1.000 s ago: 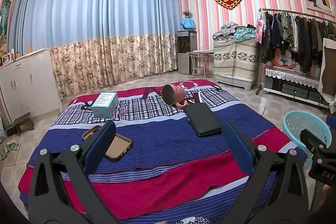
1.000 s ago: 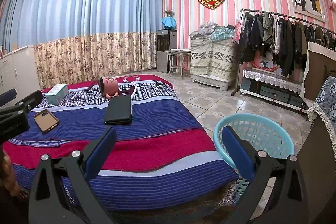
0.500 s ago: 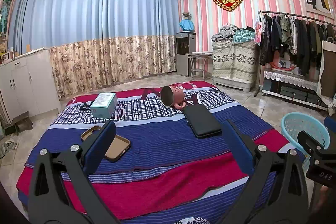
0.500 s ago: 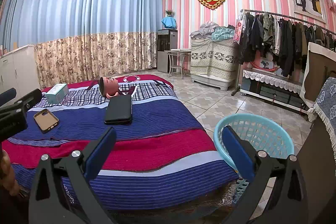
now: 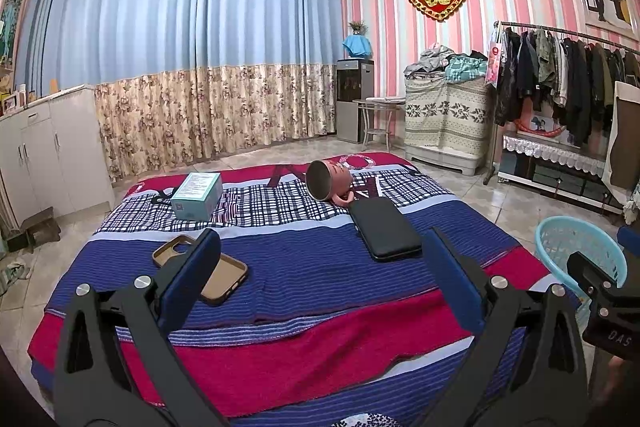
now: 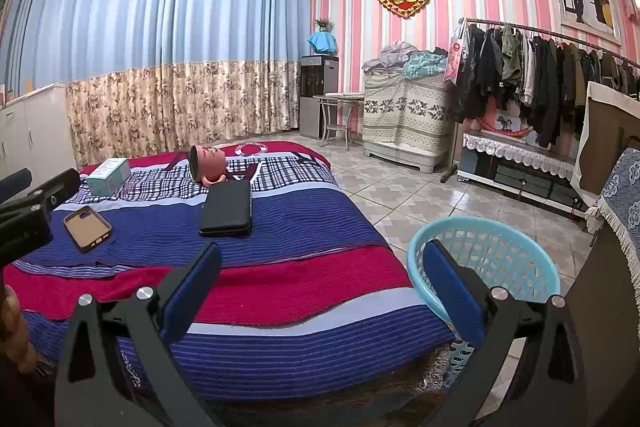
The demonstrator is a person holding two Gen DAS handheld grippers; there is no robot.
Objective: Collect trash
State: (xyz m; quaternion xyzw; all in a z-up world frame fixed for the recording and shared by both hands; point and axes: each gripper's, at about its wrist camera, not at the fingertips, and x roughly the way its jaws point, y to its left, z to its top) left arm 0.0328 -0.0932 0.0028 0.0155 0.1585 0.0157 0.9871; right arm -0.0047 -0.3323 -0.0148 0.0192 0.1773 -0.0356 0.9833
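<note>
On the striped bed cover (image 5: 312,267) lie a teal box (image 5: 197,195) (image 6: 109,176), a tan phone case (image 5: 200,269) (image 6: 87,227), a pink mannequin head (image 5: 329,179) (image 6: 207,164) on its side and a flat black case (image 5: 385,234) (image 6: 227,208). A light blue plastic basket (image 6: 484,267) (image 5: 576,251) stands on the floor at the bed's right. My left gripper (image 5: 320,247) hovers open above the near part of the bed, empty. My right gripper (image 6: 320,259) is open and empty over the bed's near right corner, its right finger in front of the basket.
White cabinets (image 5: 44,147) line the left wall. A clothes rack (image 6: 540,83), a covered chest (image 6: 404,119) and a small table (image 6: 340,115) stand along the striped right wall. Tiled floor (image 6: 400,195) lies between bed and rack. A fringed cloth (image 6: 620,195) hangs at far right.
Both views shifted only slightly; the left gripper drifted a little back from the bed. Nothing was taken hold of or let go.
</note>
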